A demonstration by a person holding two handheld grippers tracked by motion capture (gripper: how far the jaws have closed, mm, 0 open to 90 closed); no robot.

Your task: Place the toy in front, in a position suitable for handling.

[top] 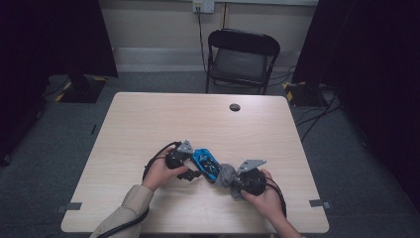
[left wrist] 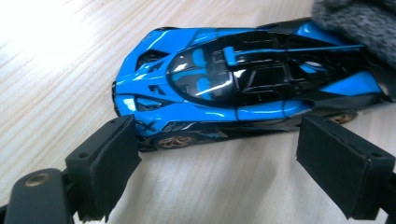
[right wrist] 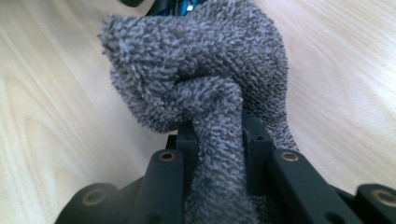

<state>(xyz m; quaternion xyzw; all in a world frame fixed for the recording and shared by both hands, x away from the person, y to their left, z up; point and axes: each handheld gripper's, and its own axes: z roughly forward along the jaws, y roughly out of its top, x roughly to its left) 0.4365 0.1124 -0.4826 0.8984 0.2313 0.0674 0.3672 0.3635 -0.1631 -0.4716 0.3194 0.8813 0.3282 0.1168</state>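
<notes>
Light wooden table with a round cable hole near the far edge. A blue and black toy car sat on its wheels toward the near side, about mid-width. Grey tape pieces stuck at both near corners.

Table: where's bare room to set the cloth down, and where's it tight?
Free: the far half of the table, from the blue toy car up to the round hole, plus the strip at the left edge. Crowded: near centre, where the left gripper, open beside the car, and the right gripper, clamping the grey cloth, meet.
</notes>
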